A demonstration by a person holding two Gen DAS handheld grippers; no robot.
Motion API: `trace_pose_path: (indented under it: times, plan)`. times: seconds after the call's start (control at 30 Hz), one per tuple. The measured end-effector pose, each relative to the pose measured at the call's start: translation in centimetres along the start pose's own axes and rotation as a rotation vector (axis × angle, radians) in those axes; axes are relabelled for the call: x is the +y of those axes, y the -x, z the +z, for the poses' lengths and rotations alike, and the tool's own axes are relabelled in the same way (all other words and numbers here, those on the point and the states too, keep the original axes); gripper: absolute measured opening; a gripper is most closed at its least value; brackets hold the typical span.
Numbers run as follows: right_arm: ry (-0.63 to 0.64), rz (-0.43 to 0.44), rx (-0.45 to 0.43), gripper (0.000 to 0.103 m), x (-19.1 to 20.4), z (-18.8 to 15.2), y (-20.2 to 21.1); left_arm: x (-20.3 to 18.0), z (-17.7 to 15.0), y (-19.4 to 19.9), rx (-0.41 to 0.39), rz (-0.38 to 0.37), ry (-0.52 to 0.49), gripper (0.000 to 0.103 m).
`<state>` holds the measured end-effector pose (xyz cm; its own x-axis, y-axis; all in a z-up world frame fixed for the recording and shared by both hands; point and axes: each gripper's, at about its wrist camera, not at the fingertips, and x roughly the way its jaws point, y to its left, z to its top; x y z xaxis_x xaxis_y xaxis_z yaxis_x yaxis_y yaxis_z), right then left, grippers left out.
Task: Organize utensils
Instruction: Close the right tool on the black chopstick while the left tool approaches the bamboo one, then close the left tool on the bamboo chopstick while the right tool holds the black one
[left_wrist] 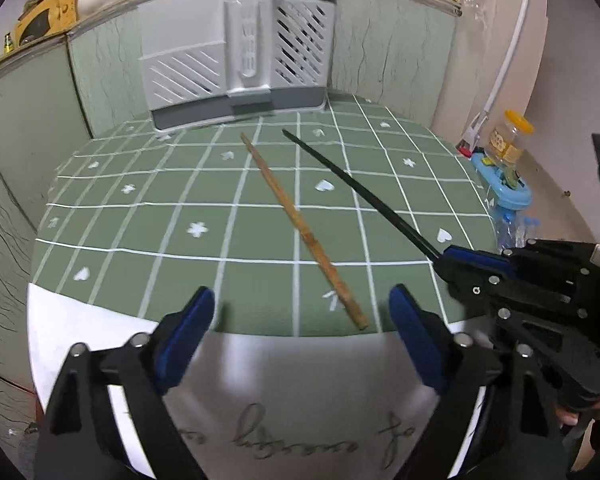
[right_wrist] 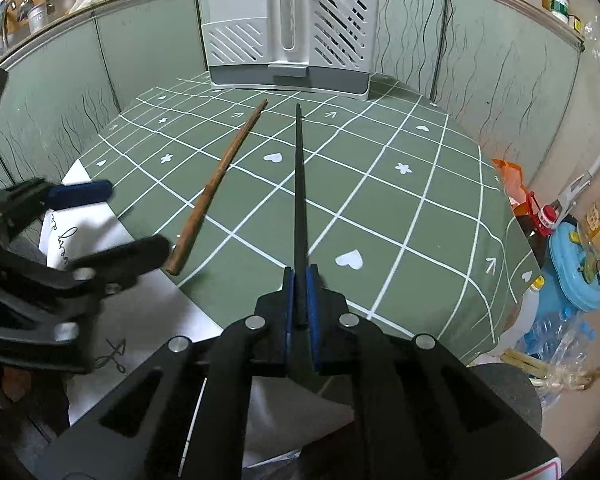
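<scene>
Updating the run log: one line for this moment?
right tool: shut on black chopstick | left tool: open near wooden chopstick | holder: behind

Dim even light, fisheye-bent edges, slight motion blur

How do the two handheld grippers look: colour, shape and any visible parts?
Both the left gripper and the right gripper are black angular frames with triangular cut-outs and round silver pivot pins. Their fingers are flat, narrow and padded in blue. No cables or sleeves show.
</scene>
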<state>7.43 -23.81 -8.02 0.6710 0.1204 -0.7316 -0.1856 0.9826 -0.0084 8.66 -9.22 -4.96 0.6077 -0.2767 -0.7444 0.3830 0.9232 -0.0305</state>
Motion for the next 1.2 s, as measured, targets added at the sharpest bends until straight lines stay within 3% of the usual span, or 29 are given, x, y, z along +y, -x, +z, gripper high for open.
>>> trace_pose_path:
  times: [0.2,0.53,0.73,0.77,0.8,1.2]
  plan:
    - [-0.03,-0.009,-0.001,0.006,-1.4,-0.1,0.2,-1.5,-0.5,-1.3,0.033,0.012,-0.014,0.067]
    - [-0.051,-0.012,-0.003,0.006,-2.2,-0.3,0.4,-2.9,-0.9,-1.4,0.011,0.083,-0.03,0.047]
    - [-0.058,-0.007,-0.005,0.006,-2.2,-0.3,0.4,-3.1,-1.2,-1.0,-0.003,0.126,-0.028,0.023]
    - [-0.058,-0.008,-0.006,0.006,-2.2,-0.3,0.5,-3.0,-1.2,-1.0,-0.003,0.142,-0.025,0.013]
    - [-0.058,-0.008,-0.006,0.006,-2.2,-0.3,0.4,-2.9,-1.2,-1.0,-0.003,0.154,-0.022,0.01]
    - [-0.061,-0.012,-0.013,0.006,-2.4,-0.2,0.7,-1.1,-1.5,-0.3,0.004,0.113,0.062,0.008]
